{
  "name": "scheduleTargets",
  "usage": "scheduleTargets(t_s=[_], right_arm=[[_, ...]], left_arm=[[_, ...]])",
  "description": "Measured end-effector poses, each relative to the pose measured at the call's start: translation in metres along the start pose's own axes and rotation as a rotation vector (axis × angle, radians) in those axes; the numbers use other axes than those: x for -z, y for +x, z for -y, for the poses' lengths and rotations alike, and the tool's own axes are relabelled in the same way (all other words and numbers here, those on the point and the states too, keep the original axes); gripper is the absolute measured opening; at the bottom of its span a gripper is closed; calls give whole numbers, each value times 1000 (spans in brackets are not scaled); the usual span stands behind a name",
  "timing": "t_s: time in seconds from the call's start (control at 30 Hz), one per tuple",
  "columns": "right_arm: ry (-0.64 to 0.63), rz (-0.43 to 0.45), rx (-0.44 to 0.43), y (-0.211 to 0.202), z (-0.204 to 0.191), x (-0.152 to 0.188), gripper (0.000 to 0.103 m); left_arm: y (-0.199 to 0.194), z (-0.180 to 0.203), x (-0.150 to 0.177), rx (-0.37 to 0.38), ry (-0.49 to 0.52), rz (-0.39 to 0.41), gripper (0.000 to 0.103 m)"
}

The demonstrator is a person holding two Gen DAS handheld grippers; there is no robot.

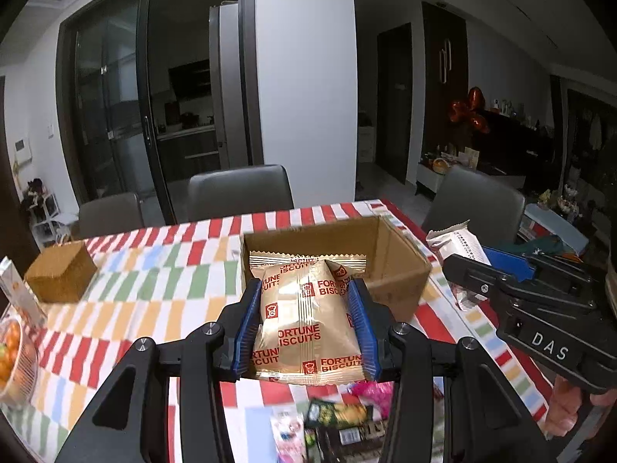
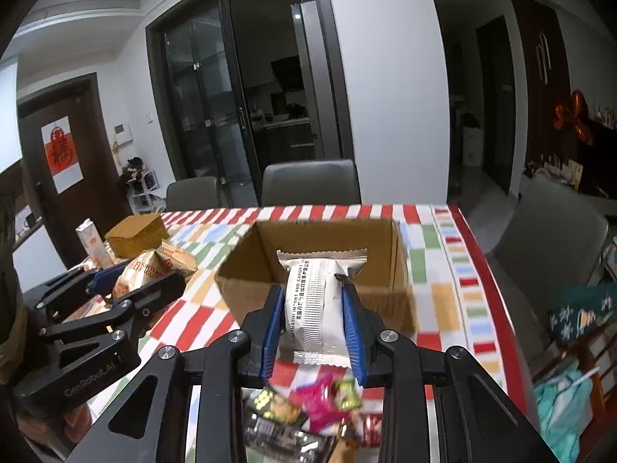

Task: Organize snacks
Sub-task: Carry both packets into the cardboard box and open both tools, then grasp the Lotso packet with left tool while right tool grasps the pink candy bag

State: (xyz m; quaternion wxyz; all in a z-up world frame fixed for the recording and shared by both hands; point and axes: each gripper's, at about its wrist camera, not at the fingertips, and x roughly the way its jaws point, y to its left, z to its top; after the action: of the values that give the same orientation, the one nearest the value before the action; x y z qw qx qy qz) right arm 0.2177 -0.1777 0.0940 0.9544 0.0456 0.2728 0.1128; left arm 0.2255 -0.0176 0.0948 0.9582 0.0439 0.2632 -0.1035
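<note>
My left gripper (image 1: 306, 289) is shut on a gold Fortune Biscuits packet (image 1: 308, 316) and holds it above the table, just in front of an open cardboard box (image 1: 389, 266). My right gripper (image 2: 312, 293) is shut on a white snack packet (image 2: 314, 308), also raised in front of the same box (image 2: 246, 285). The box looks empty inside. Each gripper shows in the other's view: the right one (image 1: 474, 266) with its white packet (image 1: 459, 243), the left one (image 2: 127, 281) with the gold packet (image 2: 154, 266).
A pile of mixed snack packets (image 2: 308, 413) lies on the striped tablecloth (image 1: 154, 289) below both grippers. A closed brown box (image 1: 61, 277), a carton (image 1: 15, 289) and a fruit bowl (image 1: 15, 359) stand at the left. Grey chairs (image 1: 239, 189) line the far edge.
</note>
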Motion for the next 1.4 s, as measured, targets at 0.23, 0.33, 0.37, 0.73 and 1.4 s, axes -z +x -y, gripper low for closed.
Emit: scheduleTargets(t_s=[0.23, 0.33, 0.37, 0.73, 1.4], right_arm=[[-17, -9, 11, 28, 3, -31, 31], [-11, -34, 0, 42, 7, -41, 31], [-8, -38, -1, 46, 8, -43, 31], [25, -149, -6, 98, 25, -59, 31], [-18, -193, 7, 95, 17, -40, 45]], left_arm=[[30, -15, -32, 22, -31, -48, 45], [47, -19, -41, 24, -34, -76, 45], [52, -19, -44, 25, -33, -85, 45], [108, -22, -58, 15, -46, -191, 45], [77, -30, -34, -77, -24, -179, 74]])
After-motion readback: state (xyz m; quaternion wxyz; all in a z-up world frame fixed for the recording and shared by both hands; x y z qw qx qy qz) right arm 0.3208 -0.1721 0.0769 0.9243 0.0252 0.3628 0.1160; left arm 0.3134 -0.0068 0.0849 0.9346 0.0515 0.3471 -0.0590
